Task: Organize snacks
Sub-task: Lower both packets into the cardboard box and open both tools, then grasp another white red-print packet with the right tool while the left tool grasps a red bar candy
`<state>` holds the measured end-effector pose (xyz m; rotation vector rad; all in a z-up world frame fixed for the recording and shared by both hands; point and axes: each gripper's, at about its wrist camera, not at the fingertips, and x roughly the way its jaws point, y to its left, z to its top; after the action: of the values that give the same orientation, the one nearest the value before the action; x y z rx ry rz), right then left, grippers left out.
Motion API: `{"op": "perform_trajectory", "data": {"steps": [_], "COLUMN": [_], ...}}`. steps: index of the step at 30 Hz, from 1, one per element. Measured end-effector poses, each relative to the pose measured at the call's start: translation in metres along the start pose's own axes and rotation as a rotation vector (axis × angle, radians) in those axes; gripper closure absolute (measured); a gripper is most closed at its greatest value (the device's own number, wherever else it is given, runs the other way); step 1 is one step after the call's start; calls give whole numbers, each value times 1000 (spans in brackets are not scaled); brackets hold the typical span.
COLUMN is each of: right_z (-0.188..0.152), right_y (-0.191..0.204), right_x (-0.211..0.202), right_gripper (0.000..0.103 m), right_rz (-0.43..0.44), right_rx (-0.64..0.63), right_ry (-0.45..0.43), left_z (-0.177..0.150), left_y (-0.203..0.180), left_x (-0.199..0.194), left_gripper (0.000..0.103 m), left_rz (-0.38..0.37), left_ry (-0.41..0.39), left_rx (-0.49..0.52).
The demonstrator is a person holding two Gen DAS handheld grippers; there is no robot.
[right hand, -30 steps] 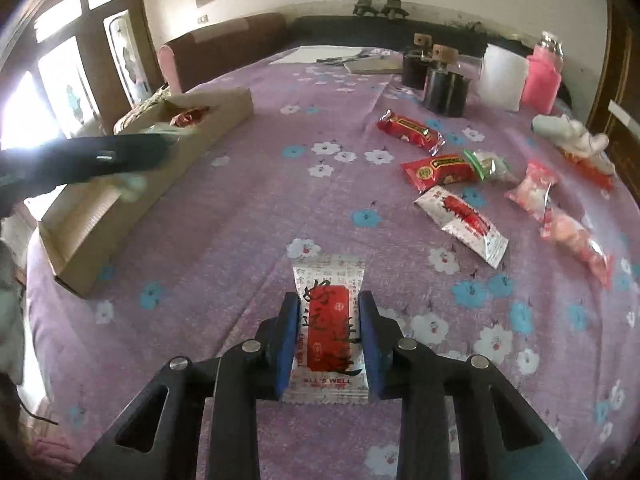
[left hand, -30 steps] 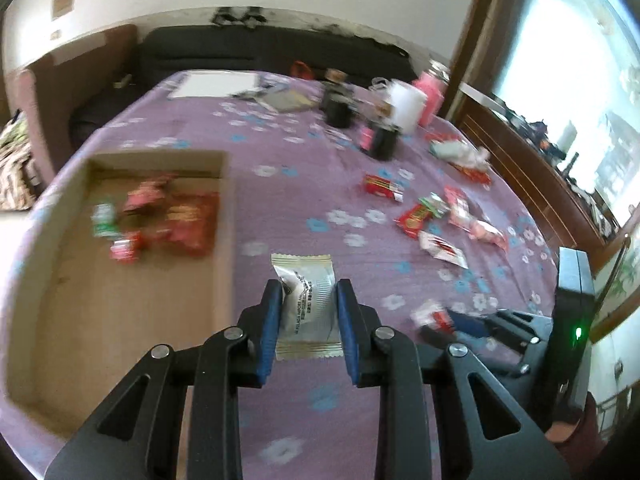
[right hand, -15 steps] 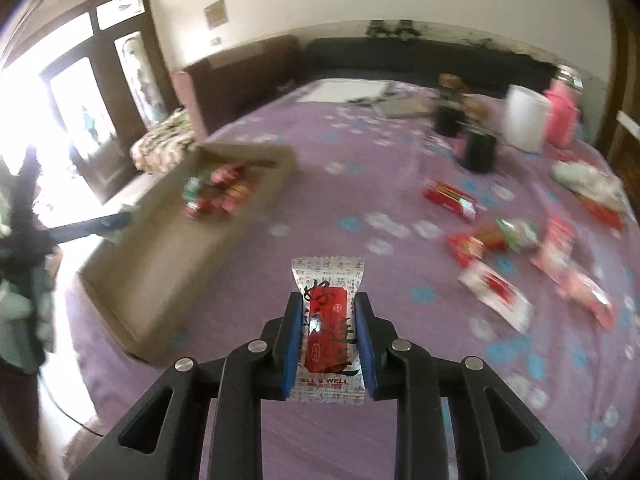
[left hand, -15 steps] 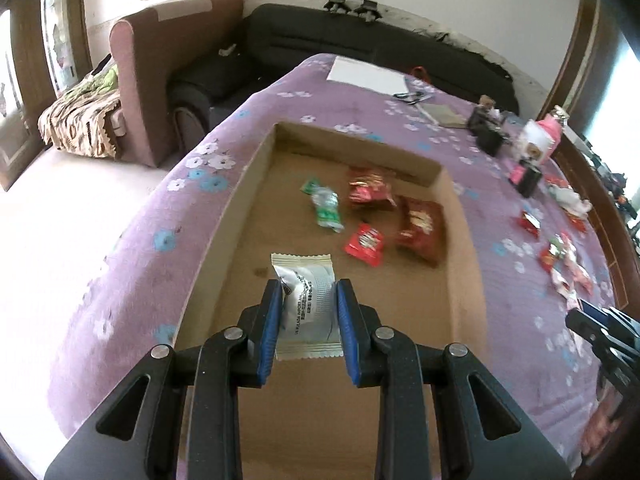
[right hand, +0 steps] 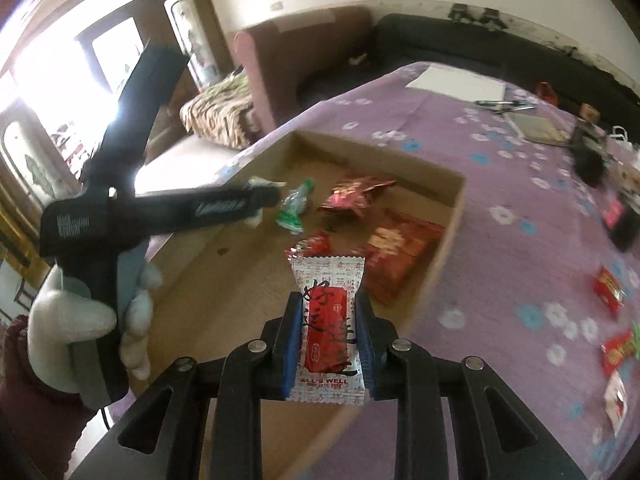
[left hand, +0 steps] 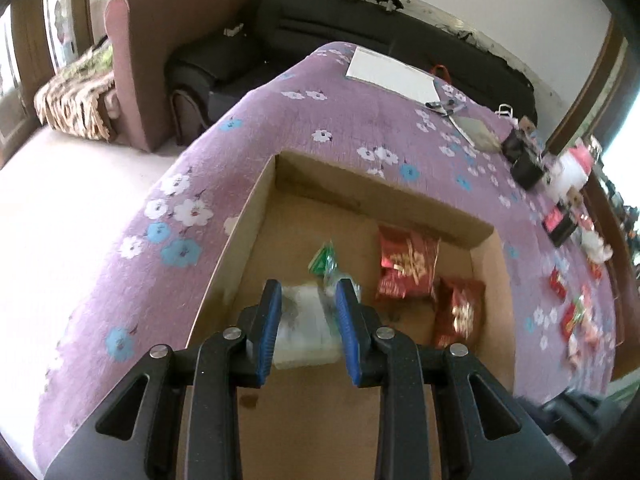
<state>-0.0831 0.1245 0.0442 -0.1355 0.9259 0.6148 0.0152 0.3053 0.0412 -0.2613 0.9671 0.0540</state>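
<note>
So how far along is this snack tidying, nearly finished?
Partly. Red packets and a green candy already lie in the cardboard box. The left gripper is over the box floor with a white packet between its fingers, grip unclear. The right gripper holds a red-and-white packet near the box. Several snacks remain on the purple tablecloth.

The left gripper (left hand: 307,326) is a matte black plastic two-finger assembly with angular, triangular-cutout linkage arms. Each finger carries a ribbed blue rubber pad (left hand: 269,332) on its inner face. Four round silver screws (left hand: 233,333) mark the linkage pivots behind the pads. The right gripper (right hand: 329,344) is of identical build: black linkage, blue pads, silver pivot screws. The person's left hand (right hand: 86,320) wears a white knit glove; behind the glove, a dark maroon sleeve (right hand: 28,400) covers the wrist.
</note>
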Motion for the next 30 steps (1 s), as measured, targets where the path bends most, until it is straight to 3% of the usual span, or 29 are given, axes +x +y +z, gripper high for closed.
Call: {"op": "perform_trajectory", "data": {"steps": [6, 13, 17, 19, 22, 24, 30], "right_z": [2, -8, -16, -22, -37, -48, -84], "right_y": [8, 9, -3, -12, -32, -53, -145], "right_x": [19, -24, -51, -63, -80, -91, -127], "right_gripper": [70, 61, 57, 57, 50, 49, 49], "right_rz": [-7, -15, -22, -35, -62, -88, -129], "right_rx": [-20, -39, -15, 2, 42, 89, 331], "right_ry": [20, -84, -137, -154, -177, -188, -207], "left_z": [-5, -18, -32, -41, -58, -72, -113], "left_y": [4, -3, -16, -25, -40, -49, -74], "left_x": [-7, -57, -90, -104, -117, -119, -111], "left_gripper": [77, 77, 50, 49, 45, 31, 31], "left_rz": [-37, -63, -100, -123, -166, -187, -265], "left_ry": [10, -85, -144, -167, -172, -167, -84], "left_rx": [-26, -35, -39, -30, -16, -18, -34]}}
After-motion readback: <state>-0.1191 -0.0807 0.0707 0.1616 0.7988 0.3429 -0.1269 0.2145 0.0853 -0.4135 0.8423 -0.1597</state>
